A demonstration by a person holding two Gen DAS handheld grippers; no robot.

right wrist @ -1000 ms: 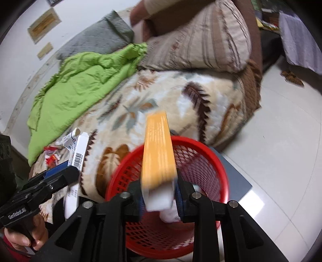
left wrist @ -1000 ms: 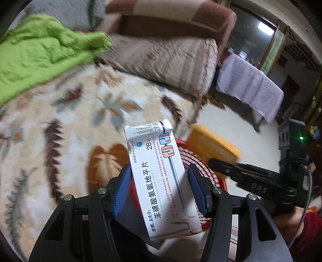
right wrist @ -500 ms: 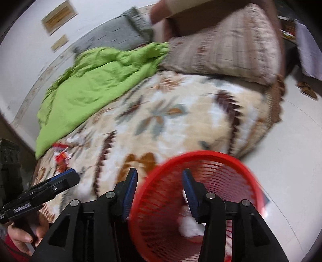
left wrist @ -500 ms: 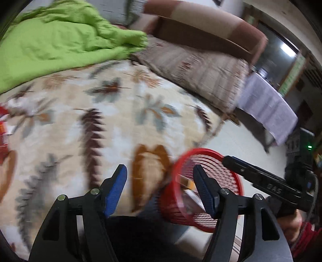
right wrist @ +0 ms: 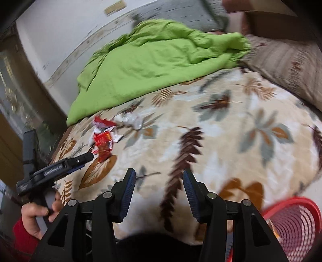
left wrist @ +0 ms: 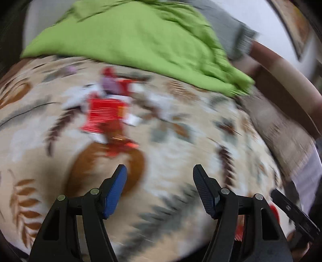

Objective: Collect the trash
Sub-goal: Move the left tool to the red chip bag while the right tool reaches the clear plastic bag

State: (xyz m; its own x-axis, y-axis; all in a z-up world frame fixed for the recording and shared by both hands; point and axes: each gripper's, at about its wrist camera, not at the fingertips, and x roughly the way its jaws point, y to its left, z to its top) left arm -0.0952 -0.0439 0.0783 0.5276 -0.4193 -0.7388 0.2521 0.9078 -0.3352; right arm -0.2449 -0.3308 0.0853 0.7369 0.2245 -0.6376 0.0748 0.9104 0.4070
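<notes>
A pile of trash, red and white wrappers (left wrist: 106,114), lies on the leaf-patterned blanket (left wrist: 181,157); it also shows in the right wrist view (right wrist: 103,141). My left gripper (left wrist: 160,177) is open and empty, a short way in front of the pile; it also shows at the left of the right wrist view (right wrist: 82,161). My right gripper (right wrist: 159,181) is open and empty above the blanket. The red mesh basket (right wrist: 291,217) stands at the bed's edge, to the right of my right gripper. The left wrist view is blurred.
A green quilt (right wrist: 157,60) lies bunched at the back of the bed. A striped brown pillow (right wrist: 287,64) sits at the right. A grey blanket (right wrist: 177,12) lies by the wall. A crumpled white wrapper (right wrist: 130,119) lies beyond the red ones.
Both grippers let go of their boxes over the basket and are now open. Both have swung left, away from the basket and toward the trash pile.
</notes>
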